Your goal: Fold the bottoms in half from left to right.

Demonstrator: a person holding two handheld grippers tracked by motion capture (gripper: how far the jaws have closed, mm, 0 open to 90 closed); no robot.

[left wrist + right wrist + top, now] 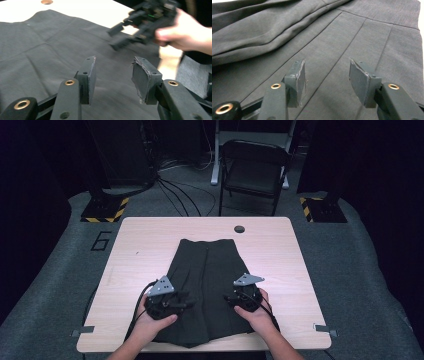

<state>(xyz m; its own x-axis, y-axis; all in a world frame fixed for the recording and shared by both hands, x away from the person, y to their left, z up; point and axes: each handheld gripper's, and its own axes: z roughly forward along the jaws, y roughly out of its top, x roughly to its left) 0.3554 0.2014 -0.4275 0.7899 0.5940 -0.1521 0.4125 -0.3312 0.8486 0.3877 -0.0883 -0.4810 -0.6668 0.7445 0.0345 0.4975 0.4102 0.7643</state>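
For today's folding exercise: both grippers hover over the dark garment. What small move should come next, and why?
Probably lower the left gripper onto the garment and pinch its near edge. Its jaws stand apart with nothing between them, as do those of the right gripper.

The right tongs [327,80] stand with both jaws apart and nothing between them, hovering just above a dark grey skirt [342,42]. Seams run away across its panels, and at far left the fabric bunches into thick folds.

Marking: numeral "6" [101,240] on the grey floor mat [60,270], at 10 o'clock from the surface [150,235].
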